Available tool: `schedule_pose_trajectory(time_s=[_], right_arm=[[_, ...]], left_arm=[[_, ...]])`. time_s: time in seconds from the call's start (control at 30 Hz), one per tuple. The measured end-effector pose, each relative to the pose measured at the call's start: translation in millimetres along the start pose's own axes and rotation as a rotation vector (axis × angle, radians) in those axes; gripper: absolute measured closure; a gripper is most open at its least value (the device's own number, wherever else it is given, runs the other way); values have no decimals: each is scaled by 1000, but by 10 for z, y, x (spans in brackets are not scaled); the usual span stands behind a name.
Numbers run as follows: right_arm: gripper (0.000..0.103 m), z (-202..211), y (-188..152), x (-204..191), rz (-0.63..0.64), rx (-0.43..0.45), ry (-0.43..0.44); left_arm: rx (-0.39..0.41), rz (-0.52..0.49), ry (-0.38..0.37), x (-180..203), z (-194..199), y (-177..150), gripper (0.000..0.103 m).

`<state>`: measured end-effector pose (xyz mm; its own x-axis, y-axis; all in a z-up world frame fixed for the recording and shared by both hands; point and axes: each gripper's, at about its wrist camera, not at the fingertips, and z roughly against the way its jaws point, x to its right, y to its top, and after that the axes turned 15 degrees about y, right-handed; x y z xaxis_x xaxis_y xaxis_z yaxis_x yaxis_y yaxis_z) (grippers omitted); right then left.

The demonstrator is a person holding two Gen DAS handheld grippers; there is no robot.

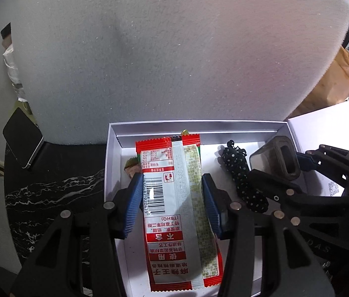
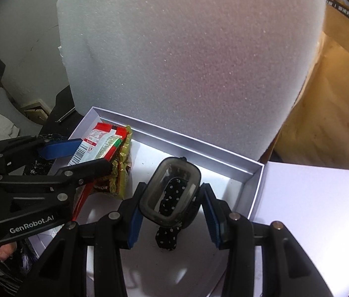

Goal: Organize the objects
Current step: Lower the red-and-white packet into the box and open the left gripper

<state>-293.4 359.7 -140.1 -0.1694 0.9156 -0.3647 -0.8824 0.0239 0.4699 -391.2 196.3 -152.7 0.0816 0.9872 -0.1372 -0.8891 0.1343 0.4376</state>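
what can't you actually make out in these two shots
- Yellow snack pack: mostly covered by the red snack packet and left gripper in both views; its label is unreadable.
- Polka-dot cloth: right wrist view, seen only through and below the smoky plastic case.
- White box: its near edge is cut off by both frames.
- Dark slab: at the left wrist view's edge, unidentifiable.

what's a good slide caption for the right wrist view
Right claw holds a smoky translucent case over the white box, above a polka-dot scrunchie.
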Motion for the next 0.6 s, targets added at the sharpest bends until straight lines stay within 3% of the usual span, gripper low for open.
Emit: schedule_pose_trajectory(time_s=[0.2, 0.33, 0.47, 0.6], right_arm=[[58, -51, -5, -28, -2, -17, -8], [50, -36, -23, -33, -8, -24, -19], [49, -18, -31, -72, -3, -19, -35], [49, 25, -50, -94, -2, -19, -45]], left_arm=[[-19, 18, 16, 17, -30, -1, 57], [-30, 14, 26, 52, -14, -11, 54], [-58, 2, 62, 103, 22, -24, 53], [-31, -3, 78, 146, 155, -51, 52]])
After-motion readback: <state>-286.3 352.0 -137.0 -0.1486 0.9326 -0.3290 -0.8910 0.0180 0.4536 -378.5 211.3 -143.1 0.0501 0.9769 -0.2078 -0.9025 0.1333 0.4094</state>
